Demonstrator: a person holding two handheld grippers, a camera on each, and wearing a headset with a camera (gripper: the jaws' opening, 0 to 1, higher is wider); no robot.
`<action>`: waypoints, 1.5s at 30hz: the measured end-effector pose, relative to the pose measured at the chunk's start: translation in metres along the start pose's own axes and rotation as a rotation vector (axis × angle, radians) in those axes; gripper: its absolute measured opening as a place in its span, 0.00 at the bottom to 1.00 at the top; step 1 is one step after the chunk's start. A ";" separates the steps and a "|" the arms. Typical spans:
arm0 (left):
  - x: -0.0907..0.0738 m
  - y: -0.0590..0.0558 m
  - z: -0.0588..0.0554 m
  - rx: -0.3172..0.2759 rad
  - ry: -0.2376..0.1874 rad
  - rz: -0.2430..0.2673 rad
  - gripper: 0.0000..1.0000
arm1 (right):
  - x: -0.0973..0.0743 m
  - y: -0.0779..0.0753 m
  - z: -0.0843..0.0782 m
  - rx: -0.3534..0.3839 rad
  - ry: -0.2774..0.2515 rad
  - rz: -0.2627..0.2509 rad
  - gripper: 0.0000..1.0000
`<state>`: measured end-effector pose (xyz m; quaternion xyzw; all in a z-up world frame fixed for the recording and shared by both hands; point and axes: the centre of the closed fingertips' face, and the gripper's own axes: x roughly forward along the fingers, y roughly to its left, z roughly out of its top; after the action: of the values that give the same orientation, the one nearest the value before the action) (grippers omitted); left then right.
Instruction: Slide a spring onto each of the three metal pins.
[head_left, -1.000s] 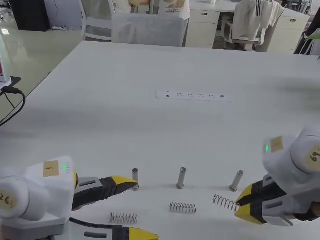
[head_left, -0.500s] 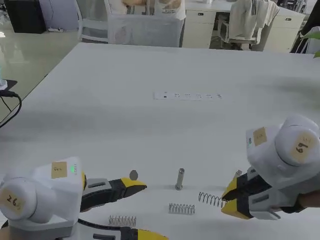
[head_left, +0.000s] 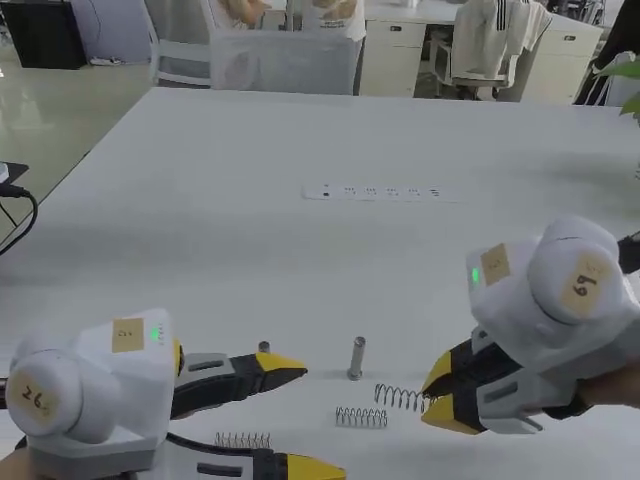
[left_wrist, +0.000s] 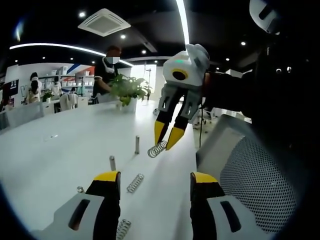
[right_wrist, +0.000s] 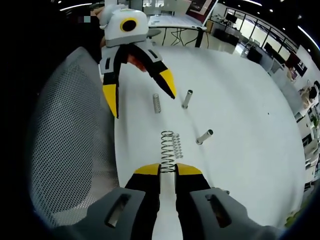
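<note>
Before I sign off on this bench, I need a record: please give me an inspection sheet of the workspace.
Surface: white table, flat, no spills seen.
Job's things: three pins, all bare; one held spring; two loose springs lying near the pins.
Clutter: power strip mid-table.
Grippers: left gripper open, holding nothing; right gripper shut on the held spring.
Cables: black cable off the table's left edge.
Surroundings: chair, desk, plant, person behind.
</note>
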<state>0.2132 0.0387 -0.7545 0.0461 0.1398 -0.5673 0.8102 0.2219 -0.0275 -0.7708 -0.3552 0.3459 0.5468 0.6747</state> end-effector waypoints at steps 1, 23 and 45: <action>0.000 0.000 0.001 0.001 -0.002 -0.002 0.50 | 0.000 0.001 0.001 -0.003 -0.001 0.002 0.08; 0.011 -0.011 0.007 0.036 -0.007 -0.057 0.30 | 0.006 0.015 0.020 -0.107 -0.020 0.058 0.08; 0.016 -0.015 0.007 0.041 -0.003 -0.097 0.10 | 0.011 0.024 0.028 -0.186 -0.037 0.082 0.08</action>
<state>0.2059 0.0172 -0.7512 0.0547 0.1290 -0.6089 0.7808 0.2023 0.0055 -0.7682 -0.3919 0.2955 0.6101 0.6220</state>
